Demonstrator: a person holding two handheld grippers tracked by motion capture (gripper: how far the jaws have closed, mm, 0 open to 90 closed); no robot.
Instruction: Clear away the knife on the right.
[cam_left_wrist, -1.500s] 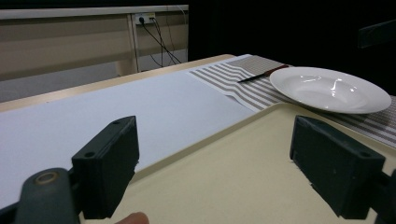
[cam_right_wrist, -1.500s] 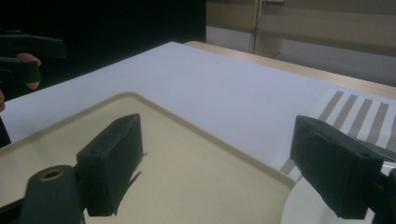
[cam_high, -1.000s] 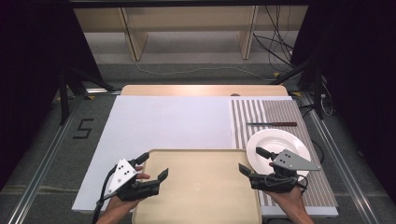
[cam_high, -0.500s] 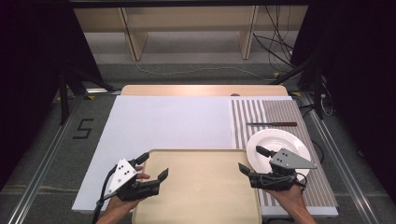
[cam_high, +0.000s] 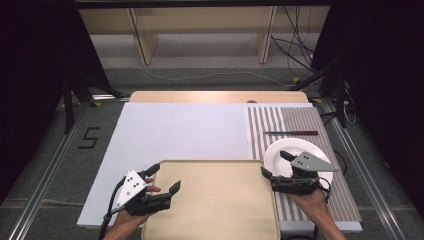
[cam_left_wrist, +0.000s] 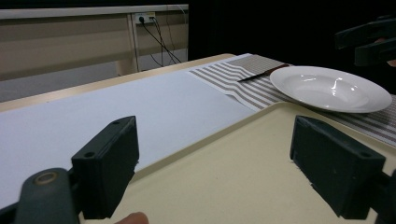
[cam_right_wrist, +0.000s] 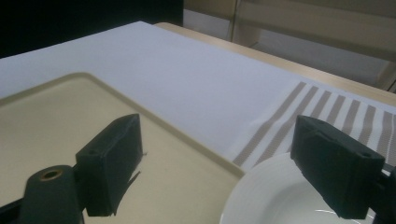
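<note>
Tray (cam_high: 215, 200) between both open claws

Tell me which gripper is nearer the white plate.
Right. The right gripper hangs open over the near left edge of the plate; the left gripper is open across the tray, at its far left corner.

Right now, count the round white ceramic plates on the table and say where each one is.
1. The round white ceramic plate lies on the brown-striped cloth mat, right of the beige plastic tray, under the open right gripper.
</note>
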